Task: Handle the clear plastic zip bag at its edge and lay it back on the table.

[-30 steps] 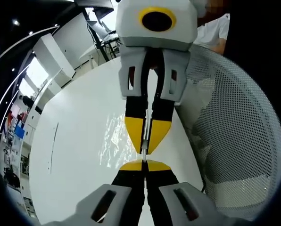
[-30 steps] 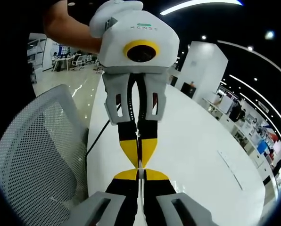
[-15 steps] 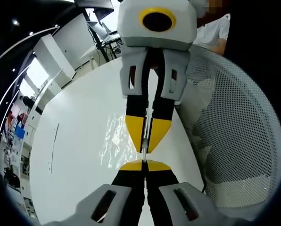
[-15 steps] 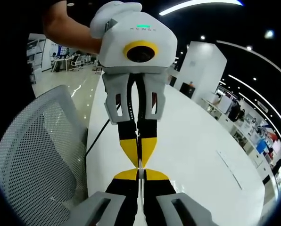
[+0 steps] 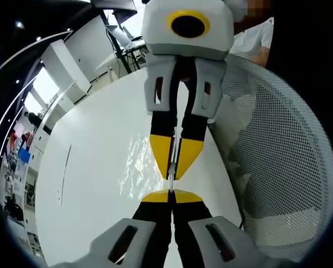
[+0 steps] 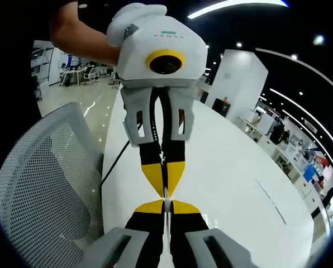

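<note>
While both tools meet tip to tip above the white table [image 5: 94, 167], the left gripper [image 5: 170, 192] and right gripper [image 6: 166, 202] each pinch the clear zip bag [image 5: 137, 164] edge. A mesh chair [image 6: 38, 190] stands beside.

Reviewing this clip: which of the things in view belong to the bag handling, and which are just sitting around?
Job things:
clear plastic zip bag, pinched at its edge
left gripper, jaws shut on the bag
right gripper, jaws shut on the bag
white table

Bystanders:
white mesh chair
black cable on the table's edge

Both views face each other closely over the shared white table [image 5: 94, 167], apparently.
</note>
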The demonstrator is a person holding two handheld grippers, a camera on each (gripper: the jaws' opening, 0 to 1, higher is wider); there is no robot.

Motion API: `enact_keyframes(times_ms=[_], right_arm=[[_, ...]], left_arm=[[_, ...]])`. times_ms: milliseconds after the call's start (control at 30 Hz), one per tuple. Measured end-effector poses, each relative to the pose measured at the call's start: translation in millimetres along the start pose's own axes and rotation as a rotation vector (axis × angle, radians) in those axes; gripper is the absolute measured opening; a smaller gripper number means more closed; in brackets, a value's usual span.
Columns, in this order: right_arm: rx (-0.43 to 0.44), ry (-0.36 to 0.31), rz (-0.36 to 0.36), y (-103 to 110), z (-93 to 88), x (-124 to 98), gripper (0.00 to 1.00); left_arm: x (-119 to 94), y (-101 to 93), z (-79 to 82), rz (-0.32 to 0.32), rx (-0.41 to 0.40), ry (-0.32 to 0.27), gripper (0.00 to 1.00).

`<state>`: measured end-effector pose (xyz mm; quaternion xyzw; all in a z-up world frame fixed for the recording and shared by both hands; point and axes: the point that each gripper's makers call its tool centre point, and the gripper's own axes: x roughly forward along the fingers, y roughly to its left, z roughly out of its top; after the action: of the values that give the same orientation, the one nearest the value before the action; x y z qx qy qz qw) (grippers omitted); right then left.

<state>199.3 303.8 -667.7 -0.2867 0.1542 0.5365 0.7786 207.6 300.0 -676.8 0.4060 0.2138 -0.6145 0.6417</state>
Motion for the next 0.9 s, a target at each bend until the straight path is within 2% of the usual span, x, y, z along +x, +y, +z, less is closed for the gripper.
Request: enact_keyframes(times_ms=[900], right_arm=[[-0.001,0.005,-0.002,-0.8,-0.9,-1.6,0.00]], left_arm=[[-4.5,2.2,-6.5,0.017,-0.021,-0.002,0.00]])
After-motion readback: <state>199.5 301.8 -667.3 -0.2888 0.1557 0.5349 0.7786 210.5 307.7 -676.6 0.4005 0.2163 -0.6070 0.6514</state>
